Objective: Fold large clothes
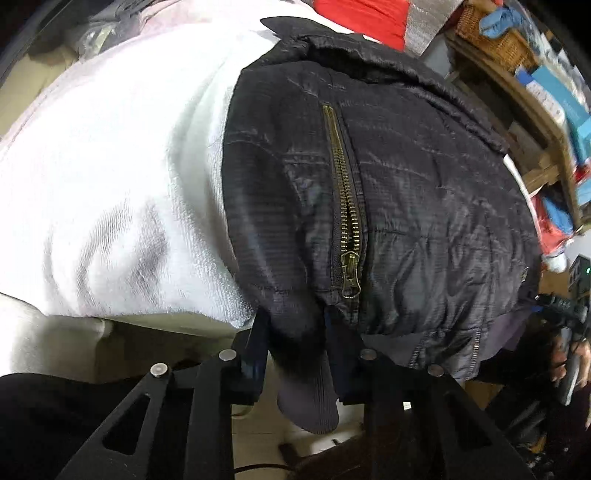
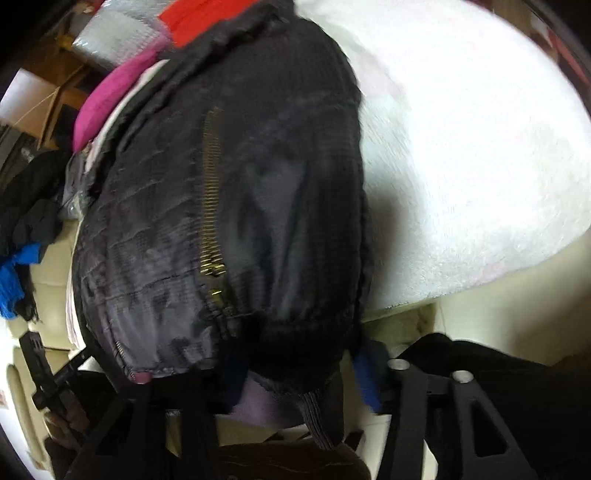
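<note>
Two grippers hold the near hem of a black quilted jacket (image 1: pixel 388 192), which lies bunched on a white fleecy blanket (image 1: pixel 122 177). In the left wrist view the left gripper (image 1: pixel 299 332) has its fingers closed onto the hem at about six o'clock, just below the brass zipper pull (image 1: pixel 349 275), with a ribbed cuff (image 1: pixel 314 402) hanging down between them. In the right wrist view the right gripper (image 2: pixel 295 363) is likewise clamped on the elastic hem, though that picture is blurred and dark fabric covers the fingertips, so the grip looks firm rather than plainly is. The jacket's body runs away from both cameras towards twelve o'clock, its collar end near a red cloth (image 1: pixel 358 18) at the top. The blanket spreads out to nine o'clock of the jacket in the left view and to two o'clock in the right. As for progress, the garment seems narrowed into a long bundle, so side folds are probably done; what appears left is carrying the hem up over the body and flattening the result.
</note>
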`<state>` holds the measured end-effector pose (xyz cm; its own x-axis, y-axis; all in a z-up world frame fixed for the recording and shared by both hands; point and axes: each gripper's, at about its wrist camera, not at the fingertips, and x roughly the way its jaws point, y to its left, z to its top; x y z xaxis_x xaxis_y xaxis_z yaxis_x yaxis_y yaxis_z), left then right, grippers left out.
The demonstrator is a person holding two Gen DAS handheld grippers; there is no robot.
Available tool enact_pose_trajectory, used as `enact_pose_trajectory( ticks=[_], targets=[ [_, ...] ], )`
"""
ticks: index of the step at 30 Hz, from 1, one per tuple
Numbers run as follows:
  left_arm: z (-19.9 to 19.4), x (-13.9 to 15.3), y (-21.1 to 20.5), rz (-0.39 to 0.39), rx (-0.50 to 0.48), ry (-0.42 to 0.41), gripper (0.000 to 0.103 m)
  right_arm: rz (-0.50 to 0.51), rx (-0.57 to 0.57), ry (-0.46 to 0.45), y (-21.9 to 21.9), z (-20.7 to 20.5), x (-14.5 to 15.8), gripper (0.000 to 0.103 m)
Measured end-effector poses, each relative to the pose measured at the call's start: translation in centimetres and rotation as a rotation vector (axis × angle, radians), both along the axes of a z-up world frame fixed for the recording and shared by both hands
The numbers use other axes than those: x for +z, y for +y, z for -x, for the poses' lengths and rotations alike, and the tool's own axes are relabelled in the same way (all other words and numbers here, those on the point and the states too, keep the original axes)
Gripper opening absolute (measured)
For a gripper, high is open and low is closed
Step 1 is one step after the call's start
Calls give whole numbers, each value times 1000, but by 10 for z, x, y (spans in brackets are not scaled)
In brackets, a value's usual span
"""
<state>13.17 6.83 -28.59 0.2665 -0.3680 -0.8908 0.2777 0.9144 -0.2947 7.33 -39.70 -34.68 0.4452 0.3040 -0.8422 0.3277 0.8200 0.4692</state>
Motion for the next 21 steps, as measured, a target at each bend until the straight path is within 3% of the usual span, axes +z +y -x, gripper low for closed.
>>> enact_pose_trajectory(
  ticks=[1,5,6,7,9,11,12,13,14,15,17,21],
  targets=[
    [1,2,3,16,3,1,26,0,9,-19,2,4,5,33],
    [1,8,7,44,-19,-20,26,-43,102,-143,16,14,34,32],
    [1,9,9,46,-14,-11,32,-52,120,-153,17,14,37,32],
    [-1,4,11,51,-3,12,46,-56,130,-149,18,12,36,33],
    [-4,-7,14,69,26,73,65,-47,114,-86,14,8,25,35],
    [-4,-15,17,97,34,115,66,-31,89,-16,8,5,13,36],
    [-5,-19,16,106,27,132,66,-28,80,-1,4,8,7,40],
    [-5,-21,12,109,17,143,66,-27,76,0,2,9,5,63],
    [-5,-24,8,111,-1,159,66,-15,66,0,-1,12,3,76],
    [-3,-27,3,106,-20,170,66,12,49,-10,-2,15,2,82],
    [-1,-30,-6,78,-56,157,66,20,52,-4,-4,14,-5,82],
    [1,-34,-15,76,-67,153,64,-127,96,77,-3,6,-36,79]
  ],
)
